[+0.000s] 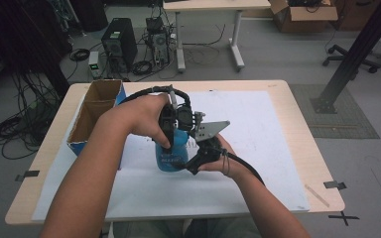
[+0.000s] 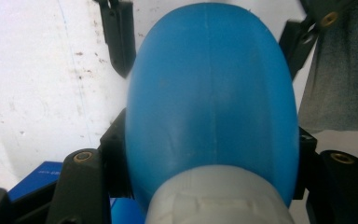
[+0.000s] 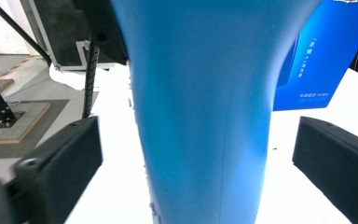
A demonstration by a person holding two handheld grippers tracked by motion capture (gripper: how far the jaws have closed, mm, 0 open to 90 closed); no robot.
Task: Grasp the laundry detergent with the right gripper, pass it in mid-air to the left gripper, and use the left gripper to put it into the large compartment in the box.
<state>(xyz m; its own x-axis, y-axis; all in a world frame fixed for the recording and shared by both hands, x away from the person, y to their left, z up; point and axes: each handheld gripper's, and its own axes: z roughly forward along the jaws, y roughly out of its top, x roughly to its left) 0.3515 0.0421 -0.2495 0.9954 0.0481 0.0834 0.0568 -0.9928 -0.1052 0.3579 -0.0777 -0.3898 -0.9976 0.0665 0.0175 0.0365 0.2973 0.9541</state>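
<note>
A blue plastic bottle [image 1: 171,157] stands upright on the white sheet [image 1: 263,134] in the middle of the table. From above, my left gripper [image 1: 170,133] is shut on its upper part. In the left gripper view both black jaws press against the sides of the bottle [image 2: 212,102], just above its grey taped neck [image 2: 219,198]. My right gripper [image 1: 187,164] is low at the bottle's right side, open. In the right gripper view the bottle's body [image 3: 205,102] rises between the wide-apart pads [image 3: 60,163] without touching them.
An open cardboard box with blue sides [image 1: 96,111] sits at the table's left, close to my left forearm. Its blue printed side [image 3: 321,56] is behind the bottle in the right gripper view. Computers and cables lie on the floor beyond the table; a black post [image 1: 357,49] stands at right.
</note>
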